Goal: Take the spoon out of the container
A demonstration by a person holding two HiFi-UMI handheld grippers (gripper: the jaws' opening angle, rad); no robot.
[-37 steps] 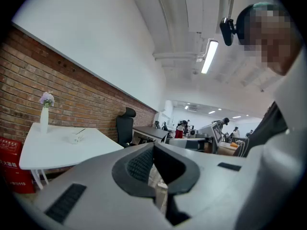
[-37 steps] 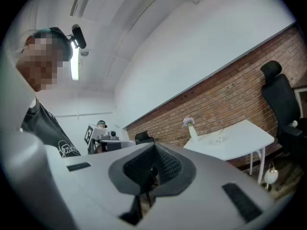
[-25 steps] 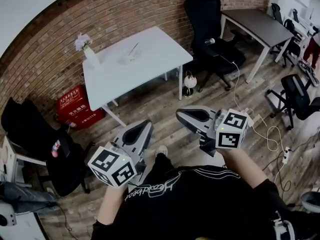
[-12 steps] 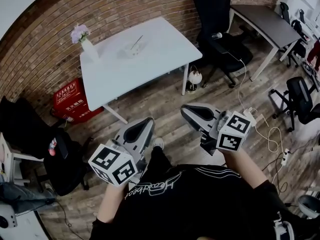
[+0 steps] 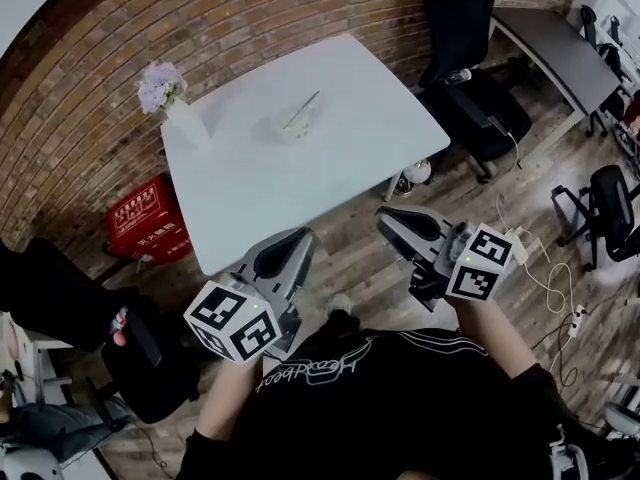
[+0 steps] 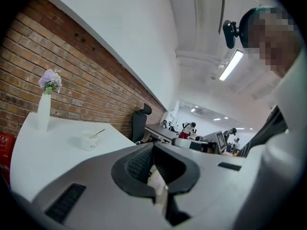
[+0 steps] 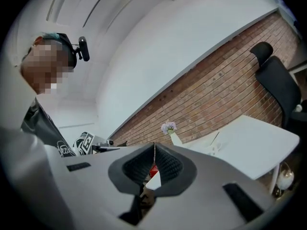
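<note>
A small white container (image 5: 290, 127) stands near the middle of the white table (image 5: 330, 158), with a spoon (image 5: 306, 106) leaning out of it toward the back right. Both show small in the left gripper view, container (image 6: 89, 141) and spoon (image 6: 98, 133), and in the right gripper view, container (image 7: 213, 147) and spoon (image 7: 216, 137). My left gripper (image 5: 298, 236) hangs shut and empty in front of the table's near edge; its jaws meet (image 6: 153, 146). My right gripper (image 5: 386, 216) is also shut and empty (image 7: 154, 145), off the table's near right corner.
A white vase with purple flowers (image 5: 170, 103) stands at the table's back left. A red crate (image 5: 150, 220) sits on the floor to the left. Black office chairs (image 5: 470, 78), a dark desk (image 5: 560, 53) and floor cables (image 5: 545, 268) are to the right.
The table has come closer and larger in the head view as the person stepped toward it. Both grippers kept their pose and stayed shut.
</note>
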